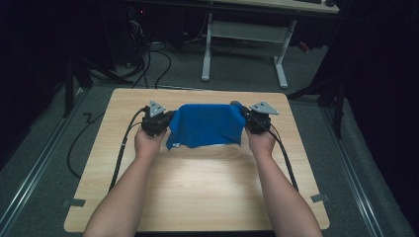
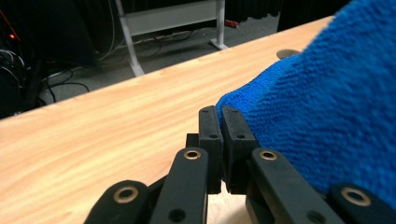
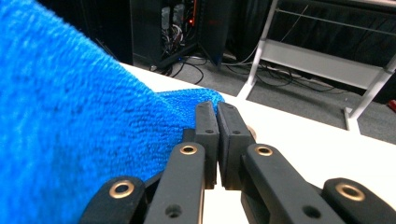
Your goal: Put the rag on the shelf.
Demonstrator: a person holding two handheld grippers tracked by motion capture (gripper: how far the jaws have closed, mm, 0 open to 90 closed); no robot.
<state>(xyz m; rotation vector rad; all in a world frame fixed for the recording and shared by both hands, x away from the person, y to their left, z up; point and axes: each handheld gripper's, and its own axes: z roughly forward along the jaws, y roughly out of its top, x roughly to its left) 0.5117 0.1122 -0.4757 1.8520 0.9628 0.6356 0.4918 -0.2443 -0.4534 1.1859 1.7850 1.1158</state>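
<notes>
High view: left gripper (image 1: 165, 123) and right gripper (image 1: 248, 120) each clench a corner of the blue cloth (image 1: 205, 125), stretched near the table's (image 1: 197, 197) far edge; near half bare.

1. Blue towel (image 2: 327, 107): cloth, deep fuzzy terry pile, matt.
2. Table (image 1: 197, 187): light wood-grain top, smooth, with a soft sheen.
3. Left gripper (image 2: 218, 112) and right gripper (image 3: 216, 106): black matt plastic jaws with brass-coloured metal rivets.
4. Floor (image 1: 237, 74): grey carpet, rough and matt.
5. Desk frame (image 1: 247, 32): white painted metal, smooth.
</notes>
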